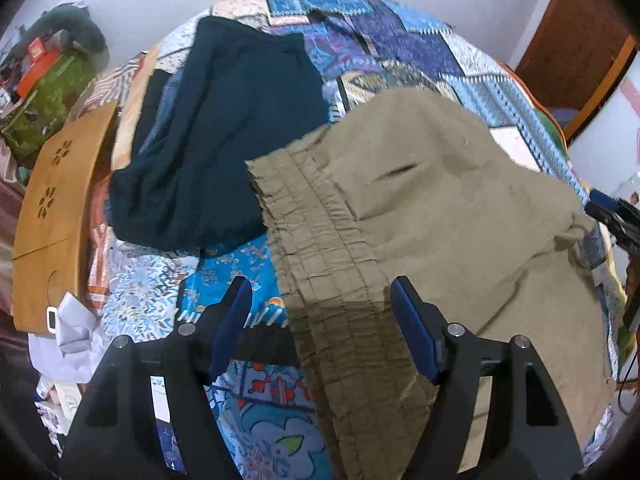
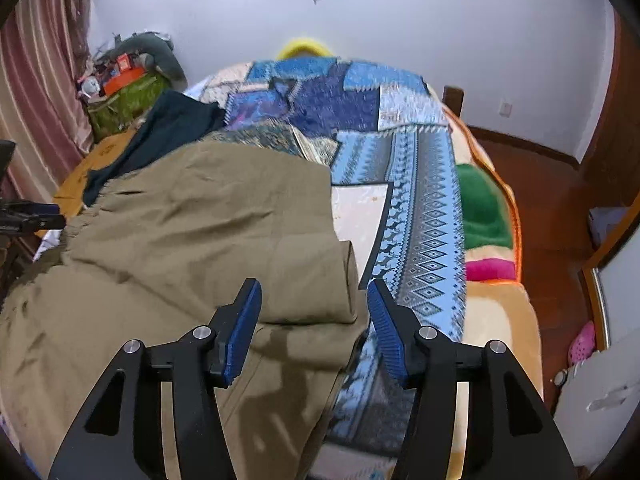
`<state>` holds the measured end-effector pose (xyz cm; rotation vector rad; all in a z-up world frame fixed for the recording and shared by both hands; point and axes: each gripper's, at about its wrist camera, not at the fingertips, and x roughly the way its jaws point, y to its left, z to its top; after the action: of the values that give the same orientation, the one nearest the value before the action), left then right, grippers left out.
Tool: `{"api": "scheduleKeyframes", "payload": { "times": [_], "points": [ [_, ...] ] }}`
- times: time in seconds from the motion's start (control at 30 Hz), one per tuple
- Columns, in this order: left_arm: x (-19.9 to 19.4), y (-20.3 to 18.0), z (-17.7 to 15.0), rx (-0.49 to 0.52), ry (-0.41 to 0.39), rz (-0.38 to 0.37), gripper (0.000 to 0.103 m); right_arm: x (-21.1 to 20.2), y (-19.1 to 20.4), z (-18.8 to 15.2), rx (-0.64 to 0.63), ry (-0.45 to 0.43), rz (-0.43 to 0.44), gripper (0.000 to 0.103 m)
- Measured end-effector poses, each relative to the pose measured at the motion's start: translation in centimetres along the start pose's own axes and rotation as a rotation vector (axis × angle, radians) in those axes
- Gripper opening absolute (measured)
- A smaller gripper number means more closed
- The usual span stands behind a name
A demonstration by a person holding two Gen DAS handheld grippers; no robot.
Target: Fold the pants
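Left tongs [image 1: 322,300] spread wide over khaki pants [image 1: 420,208] waistband, right tongs [image 2: 314,300] spread above pants hem, gripping nothing

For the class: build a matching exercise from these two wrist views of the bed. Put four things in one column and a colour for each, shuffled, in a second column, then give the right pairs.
Things:
1. pants
2. second garment
3. lap desk
4. pads of the right hand-held gripper

Colours:
A. dark teal
B. blue
C. khaki
D. light brown wood

Pairs: 1-C, 2-A, 3-D, 4-B
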<state>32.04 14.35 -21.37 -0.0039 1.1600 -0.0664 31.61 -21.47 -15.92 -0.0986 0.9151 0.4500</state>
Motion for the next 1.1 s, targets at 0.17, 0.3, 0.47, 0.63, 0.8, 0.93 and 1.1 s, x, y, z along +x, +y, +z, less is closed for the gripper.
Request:
{"api": "scheduleKeyframes", "payload": {
  "times": [0.17,0.3,0.47,0.63,0.8,0.93,1.1],
  "points": [
    [1.5,-0.2,-0.2,-0.010,0.021,-0.020,0.080,3.9,-1.2,-0.3,0.064,0.116,0.054,0.051],
    [2.1,0.0,-0.2,-0.036,0.026,-0.062,0.080,4.5,-0.8,-0.4,0.059,0.124,0.078,0.038],
    [2.3,-0.7,-0.4,0.003,0.007,-0.043,0.076,4.2,0.0,0.0,-0.029,0.121,0.045,0.012],
    [1.7,-0.9,-0.4,0.041,-0.047,0.019,0.063,3.7,1.1,0.3,-0.143,0.082,-0.027,0.010],
    [2.2,-0.3,-0.5,0.018,-0.040,0.016,0.064,5.5,0.7,-0.1,-0.140,0.140,-0.051,0.010],
    [2.5,-0.1,-0.7,0.006,-0.042,0.018,0.068,6.3,0.3,-0.1,-0.105,0.168,-0.045,0.010],
    [2.0,0.4,-0.4,-0.043,-0.016,-0.016,0.070,5.7,-0.5,0.4,-0.052,0.193,-0.005,0.012]
  ]
}}
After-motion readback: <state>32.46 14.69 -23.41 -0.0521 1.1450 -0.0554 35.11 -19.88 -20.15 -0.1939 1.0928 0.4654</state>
